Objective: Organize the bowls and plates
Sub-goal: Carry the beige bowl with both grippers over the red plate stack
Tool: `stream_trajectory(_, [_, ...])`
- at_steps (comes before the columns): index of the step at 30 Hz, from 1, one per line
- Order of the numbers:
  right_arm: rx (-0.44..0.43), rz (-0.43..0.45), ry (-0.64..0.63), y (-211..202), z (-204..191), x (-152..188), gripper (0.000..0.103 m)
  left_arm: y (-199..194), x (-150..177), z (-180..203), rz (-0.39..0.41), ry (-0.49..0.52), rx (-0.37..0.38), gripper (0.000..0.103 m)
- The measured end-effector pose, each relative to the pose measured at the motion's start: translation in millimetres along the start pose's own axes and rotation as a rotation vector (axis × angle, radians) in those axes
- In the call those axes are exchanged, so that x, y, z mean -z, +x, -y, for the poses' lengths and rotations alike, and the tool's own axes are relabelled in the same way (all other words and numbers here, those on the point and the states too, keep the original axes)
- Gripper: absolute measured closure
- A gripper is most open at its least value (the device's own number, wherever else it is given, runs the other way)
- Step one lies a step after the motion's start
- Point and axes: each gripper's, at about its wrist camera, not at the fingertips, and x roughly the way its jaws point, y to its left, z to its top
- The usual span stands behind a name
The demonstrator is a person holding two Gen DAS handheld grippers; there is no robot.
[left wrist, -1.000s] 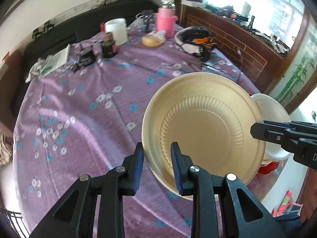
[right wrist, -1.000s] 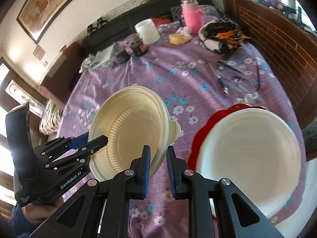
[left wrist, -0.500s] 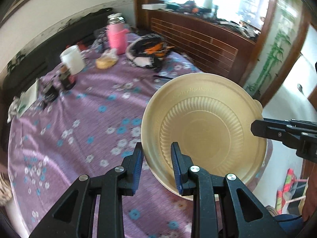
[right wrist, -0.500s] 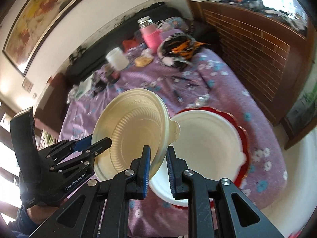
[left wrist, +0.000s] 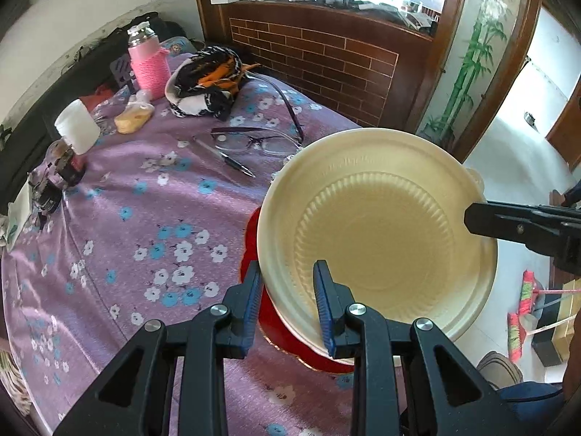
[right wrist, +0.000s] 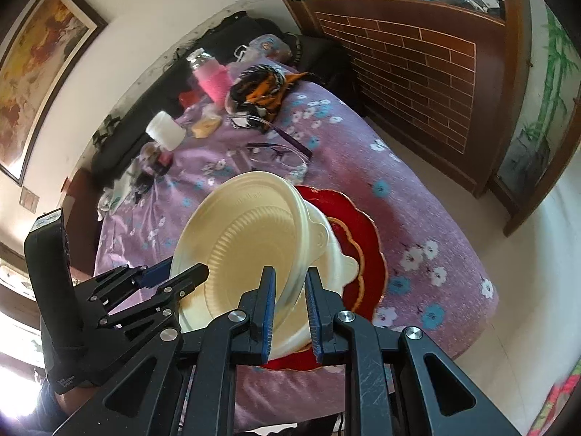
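Note:
A cream ribbed plastic bowl (left wrist: 377,225) hangs tilted in the air, held from two sides. My left gripper (left wrist: 287,279) is shut on its near rim. My right gripper (right wrist: 290,276) is shut on the opposite rim and shows in the left wrist view as black fingers (left wrist: 508,225). In the right wrist view the left gripper (right wrist: 174,279) clamps the bowl (right wrist: 247,239) from the left. Just under the bowl, a white bowl (right wrist: 341,261) sits on a red scalloped plate (right wrist: 363,239), whose edge (left wrist: 250,254) shows beside my left finger.
The purple flowered tablecloth (left wrist: 145,218) bears eyeglasses (left wrist: 254,141), a pen (left wrist: 225,156), a pink-sleeved bottle (left wrist: 149,65), a white cup (left wrist: 76,127) and a bundled cloth (left wrist: 207,80). The table edge drops off just right of the red plate. A brick-faced wall (right wrist: 417,54) stands beyond.
Both grippers have carried the cream bowl sideways across the table, and it now hangs over the white bowl and red plate. Both grips are unchanged.

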Motion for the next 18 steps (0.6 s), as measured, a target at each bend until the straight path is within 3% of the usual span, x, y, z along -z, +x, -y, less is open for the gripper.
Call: stream_trajectory(18, [0.026, -0.059, 0.023, 17, 16, 2, 0.084, 10, -2, 3, -0.008, 0.0, -0.003, 0.076])
